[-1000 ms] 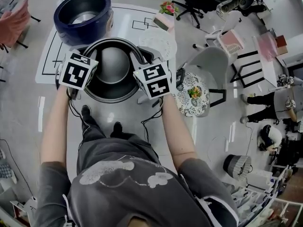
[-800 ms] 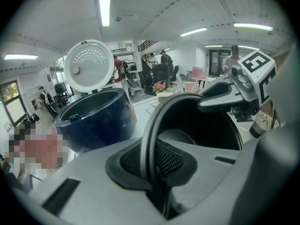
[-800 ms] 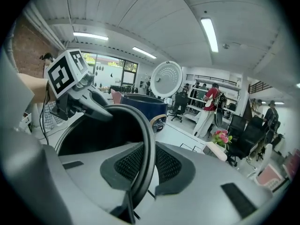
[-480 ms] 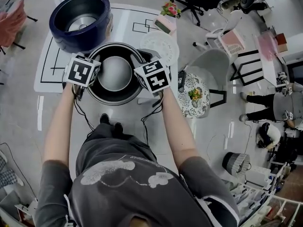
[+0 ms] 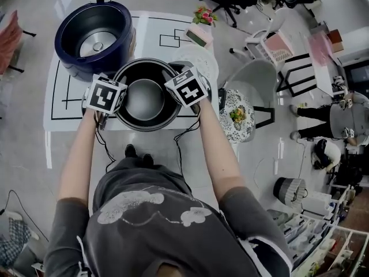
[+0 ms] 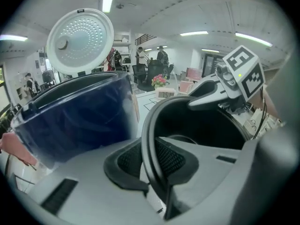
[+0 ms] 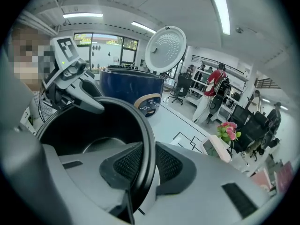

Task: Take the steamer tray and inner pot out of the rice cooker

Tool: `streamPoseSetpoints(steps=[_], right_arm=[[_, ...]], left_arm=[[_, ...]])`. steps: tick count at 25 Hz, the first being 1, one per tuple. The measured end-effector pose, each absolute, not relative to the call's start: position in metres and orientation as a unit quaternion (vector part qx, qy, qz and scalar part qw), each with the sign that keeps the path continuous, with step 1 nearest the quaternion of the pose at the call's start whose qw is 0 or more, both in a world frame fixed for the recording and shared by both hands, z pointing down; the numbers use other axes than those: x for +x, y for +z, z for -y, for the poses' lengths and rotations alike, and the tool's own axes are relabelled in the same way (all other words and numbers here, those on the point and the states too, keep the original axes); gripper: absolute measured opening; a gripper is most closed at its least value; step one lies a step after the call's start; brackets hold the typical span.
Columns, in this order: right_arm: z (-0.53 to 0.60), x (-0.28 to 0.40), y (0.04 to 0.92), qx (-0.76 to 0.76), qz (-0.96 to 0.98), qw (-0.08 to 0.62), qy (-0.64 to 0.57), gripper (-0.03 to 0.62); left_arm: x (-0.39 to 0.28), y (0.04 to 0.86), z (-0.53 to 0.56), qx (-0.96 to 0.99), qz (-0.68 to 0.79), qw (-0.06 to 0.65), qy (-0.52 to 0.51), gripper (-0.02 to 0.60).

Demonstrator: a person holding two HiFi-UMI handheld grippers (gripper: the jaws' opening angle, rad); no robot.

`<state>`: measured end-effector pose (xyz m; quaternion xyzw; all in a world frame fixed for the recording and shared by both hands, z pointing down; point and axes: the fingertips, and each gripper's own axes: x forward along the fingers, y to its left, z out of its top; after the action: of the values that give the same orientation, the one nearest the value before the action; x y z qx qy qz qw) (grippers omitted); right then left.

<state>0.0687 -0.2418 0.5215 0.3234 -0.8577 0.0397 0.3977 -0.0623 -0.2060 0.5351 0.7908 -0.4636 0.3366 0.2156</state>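
Your left gripper sits on the left rim of the inner pot, jaws narrow with the dark rim between the ribbed pads and pressed by them, though they are just beginning to ease apart. Far and left of that gripper stands the blue rice cooker, its well bare and its white lid raised upright behind it; the cooker's near wall is just beside the pot's far-left edge, so you have little room on that side. The pot itself is upright between your two grippers, over the near part of the white table; you cannot tell from these views whether its base rests on the top. Your right gripper holds the opposite, right rim the same way, jaws narrow, the rim between the pads, and likewise starting to open. Just beyond that gripper, far and right, the white round steamer tray lies flat on the table, partly hidden by the marker cube. Farther off stands a box with pink flowers at the table's far right edge. Off the table to the right are a grey chair and a patterned round seat, well apart from the pot.
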Motion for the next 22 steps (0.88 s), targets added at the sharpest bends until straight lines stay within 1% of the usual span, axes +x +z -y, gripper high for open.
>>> streamPoseSetpoints(steps=[2,4,5,11,16,17,20,22], right_arm=[[0.247,0.073,0.525,0.331,0.85,0.405,0.052,0.101],[0.253,0.077,0.529,0.338,0.844,0.411,0.066,0.101],[0.255,0.079,0.531,0.341,0.841,0.415,0.071,0.101],[0.262,0.079,0.537,0.339,0.836,0.425,0.076,0.103],[0.261,0.08,0.534,0.343,0.842,0.408,0.083,0.108],[0.26,0.08,0.533,0.344,0.844,0.402,0.083,0.116],[0.257,0.082,0.532,0.345,0.846,0.398,0.082,0.183],[0.256,0.086,0.53,0.35,0.846,0.396,0.075,0.206]], left_arm=[[-0.062,0.534,0.207,0.796,0.469,0.208,0.321,0.089],[-0.061,0.537,0.205,0.802,0.464,0.209,0.313,0.146],[-0.061,0.539,0.203,0.804,0.46,0.211,0.311,0.164],[-0.059,0.543,0.205,0.818,0.441,0.213,0.302,0.173],[-0.058,0.541,0.209,0.826,0.434,0.207,0.295,0.194],[-0.058,0.541,0.209,0.827,0.433,0.208,0.293,0.204],[-0.056,0.54,0.207,0.833,0.424,0.209,0.287,0.246],[-0.055,0.537,0.206,0.837,0.424,0.205,0.28,0.283]])
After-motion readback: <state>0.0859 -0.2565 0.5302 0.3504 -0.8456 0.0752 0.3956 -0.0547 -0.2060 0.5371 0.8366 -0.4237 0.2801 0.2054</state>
